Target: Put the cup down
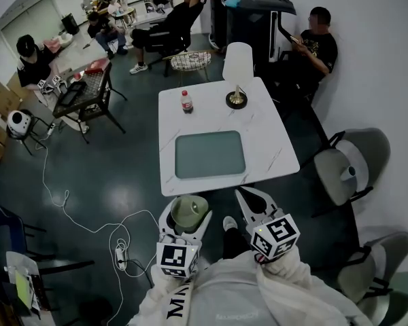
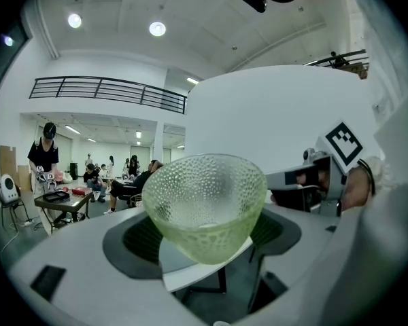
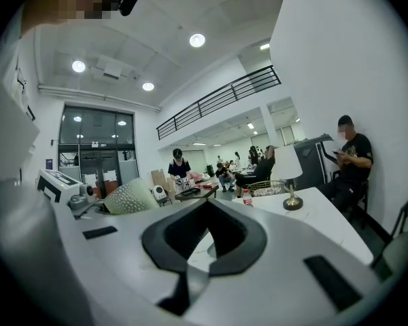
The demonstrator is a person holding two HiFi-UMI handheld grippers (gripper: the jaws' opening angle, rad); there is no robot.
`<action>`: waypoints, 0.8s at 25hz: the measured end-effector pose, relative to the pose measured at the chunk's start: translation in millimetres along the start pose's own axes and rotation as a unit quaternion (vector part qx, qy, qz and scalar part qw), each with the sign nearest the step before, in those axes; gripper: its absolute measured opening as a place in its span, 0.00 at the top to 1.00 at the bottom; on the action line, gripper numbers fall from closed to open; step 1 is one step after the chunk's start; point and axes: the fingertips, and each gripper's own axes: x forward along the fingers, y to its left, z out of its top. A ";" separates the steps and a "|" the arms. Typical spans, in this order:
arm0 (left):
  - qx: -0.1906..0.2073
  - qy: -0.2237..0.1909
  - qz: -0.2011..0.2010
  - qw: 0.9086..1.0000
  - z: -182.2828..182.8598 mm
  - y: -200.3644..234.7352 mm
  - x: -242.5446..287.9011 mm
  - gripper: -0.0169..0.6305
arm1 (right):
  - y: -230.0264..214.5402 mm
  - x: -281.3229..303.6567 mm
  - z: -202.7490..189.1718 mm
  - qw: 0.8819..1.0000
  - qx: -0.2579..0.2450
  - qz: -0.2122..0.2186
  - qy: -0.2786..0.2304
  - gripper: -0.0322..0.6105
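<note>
A pale green, dimpled glass cup point(image 1: 188, 210) sits upright between the jaws of my left gripper point(image 1: 188, 219), which is shut on it. Both are held in the air just short of the white table's point(image 1: 272, 141) near edge. The left gripper view has the cup point(image 2: 207, 206) filling the middle, pressed by dark pads point(image 2: 139, 240) on both sides. To its right, my right gripper point(image 1: 251, 197) is shut with nothing in it. In the right gripper view its jaw tips point(image 3: 207, 206) meet, and the cup point(image 3: 129, 197) shows at the left.
On the table lie a grey-green mat point(image 1: 210, 154), a cola bottle point(image 1: 186, 102) and a white-shaded lamp point(image 1: 238, 73). Grey chairs point(image 1: 350, 165) stand on the right. Cables point(image 1: 115, 240) trail over the floor on the left. People sit at the back and right.
</note>
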 end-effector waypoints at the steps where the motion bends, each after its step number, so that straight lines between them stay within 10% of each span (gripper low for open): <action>1: 0.000 0.002 -0.001 1.000 -0.1 1.6 4.3 0.38 | -3.1 3.7 0.5 1.000 0.002 0.000 0.001 0.94; 20: 0.008 0.035 -0.005 0.999 3.4 43.9 109.0 0.38 | -80.5 86.9 4.1 0.999 0.028 -0.006 0.023 0.94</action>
